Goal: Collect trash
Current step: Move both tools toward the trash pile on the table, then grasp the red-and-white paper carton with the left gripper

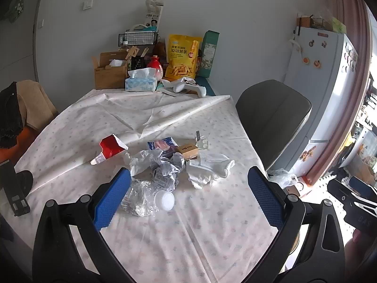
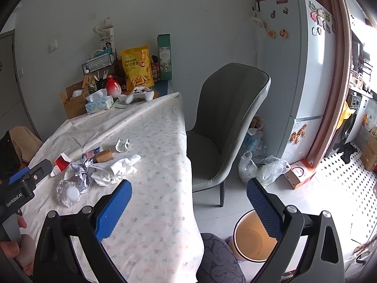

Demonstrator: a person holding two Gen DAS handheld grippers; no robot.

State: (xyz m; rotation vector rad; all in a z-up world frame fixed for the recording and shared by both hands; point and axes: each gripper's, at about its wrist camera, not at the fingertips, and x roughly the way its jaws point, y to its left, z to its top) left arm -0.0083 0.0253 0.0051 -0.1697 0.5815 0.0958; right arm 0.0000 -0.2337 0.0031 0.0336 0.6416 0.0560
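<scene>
Nothing looks collected yet: beside the crushed plastic bottle, crumpled paper and a red carton litter the surface. The orange bin appears empty. Left claw and right claw gape wide, holding nothing.

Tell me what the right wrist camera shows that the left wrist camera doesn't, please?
Only the right wrist view shows the orange waste bin on the floor beside the table, plus the whole front of the grey chair.

Only the left wrist view shows the black stand at the table's left edge.

Both show the trash pile on the tablecloth: crushed plastic bottle, crumpled paper, white wrapper, red carton. Both also show the yellow snack bag and tissue box. The left claw and right claw are both open and empty.
</scene>
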